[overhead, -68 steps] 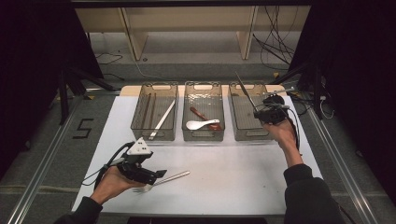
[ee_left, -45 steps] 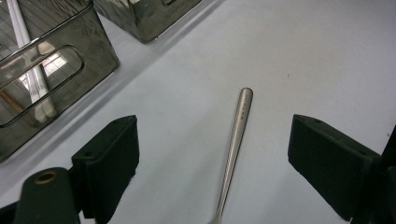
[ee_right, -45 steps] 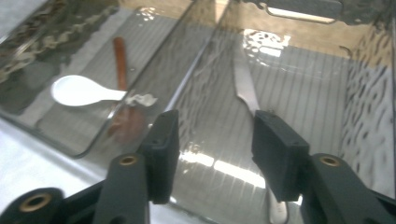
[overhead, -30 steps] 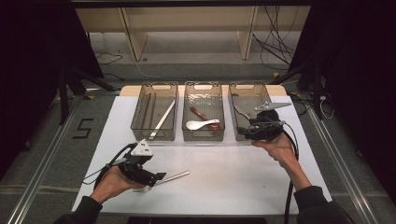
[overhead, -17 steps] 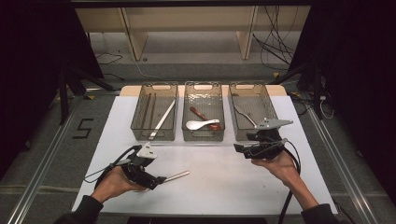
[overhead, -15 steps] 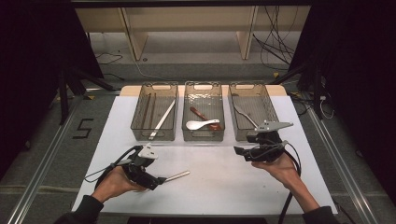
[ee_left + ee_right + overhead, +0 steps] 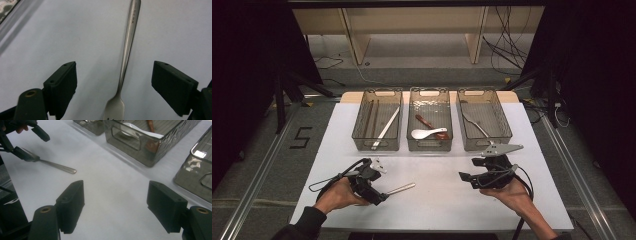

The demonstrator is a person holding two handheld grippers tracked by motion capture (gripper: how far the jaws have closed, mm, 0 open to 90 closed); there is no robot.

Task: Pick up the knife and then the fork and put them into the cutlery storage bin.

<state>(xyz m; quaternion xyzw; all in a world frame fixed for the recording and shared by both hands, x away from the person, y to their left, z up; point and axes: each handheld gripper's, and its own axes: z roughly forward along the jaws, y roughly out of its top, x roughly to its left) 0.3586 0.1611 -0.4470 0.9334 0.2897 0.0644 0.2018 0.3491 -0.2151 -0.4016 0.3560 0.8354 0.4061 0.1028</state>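
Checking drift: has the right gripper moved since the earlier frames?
Yes. The right gripper came back from the right bin toward the person, jaws just opening, empty.

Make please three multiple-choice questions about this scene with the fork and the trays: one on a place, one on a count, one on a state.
1. Where does the fork lie?
A. in the middle tray
B. flat on the white table, between the pads of the left gripper
C. in the right gripper

2. How many clear trays stand in a row at the far side of the table?
A. two
B. three
C. five

3. How is the right gripper?
A. shut on a spoon
B. shut on the fork
C. open, nothing between its jaws

Key: 1 B, the left gripper view shows the fork on the table, clear of both pads. 2 B, the high view shows three. 3 C, the right gripper view shows bare table between the jaws.
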